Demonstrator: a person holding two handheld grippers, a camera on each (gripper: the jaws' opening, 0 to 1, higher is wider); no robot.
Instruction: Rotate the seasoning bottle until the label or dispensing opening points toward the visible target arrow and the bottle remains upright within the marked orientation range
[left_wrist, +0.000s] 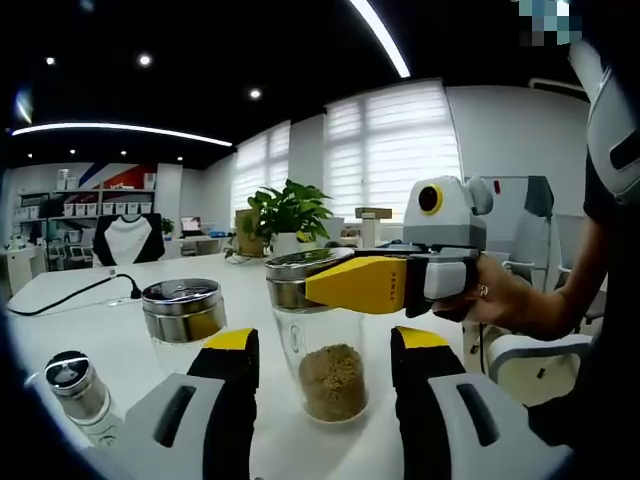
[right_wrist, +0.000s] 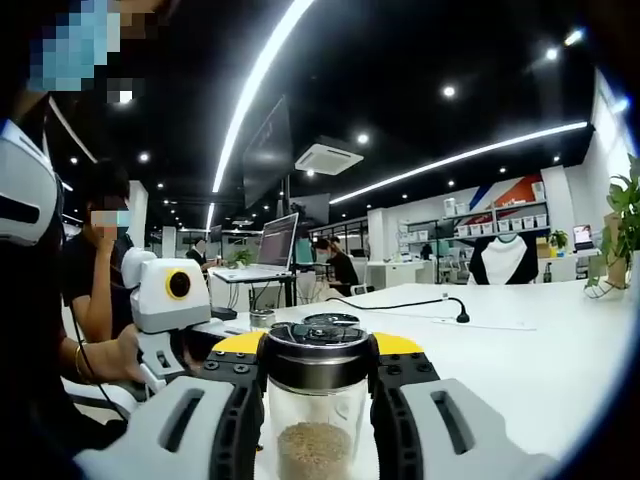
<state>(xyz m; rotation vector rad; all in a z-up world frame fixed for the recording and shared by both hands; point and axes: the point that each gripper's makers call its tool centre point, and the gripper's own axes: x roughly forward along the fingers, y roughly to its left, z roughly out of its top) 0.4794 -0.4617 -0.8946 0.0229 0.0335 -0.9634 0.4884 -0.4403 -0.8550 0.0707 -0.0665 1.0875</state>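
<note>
Left gripper view: a clear glass seasoning bottle (left_wrist: 327, 340) with a metal cap stands upright on the white table (left_wrist: 90, 320), part-filled with tan granules. The left gripper (left_wrist: 325, 365) is spread wide, one yellow-tipped jaw on each side of the bottle's body; whether they touch the glass cannot be told. The right gripper (left_wrist: 320, 283) enters from the right, held by a person's hand (left_wrist: 500, 298), its yellow jaws at the bottle's cap. A second metal-capped jar (left_wrist: 183, 315) stands just left, a small grinder (left_wrist: 80, 392) nearer left, a potted plant (left_wrist: 287, 215) far behind.

Right gripper view: the right gripper (right_wrist: 317, 365) clamps the seasoning bottle (right_wrist: 316, 400) at its dark metal cap, jaws pressed against both sides. The left gripper (right_wrist: 185, 335) shows at left. A black cable (right_wrist: 400, 303) crosses the table (right_wrist: 540, 360).
</note>
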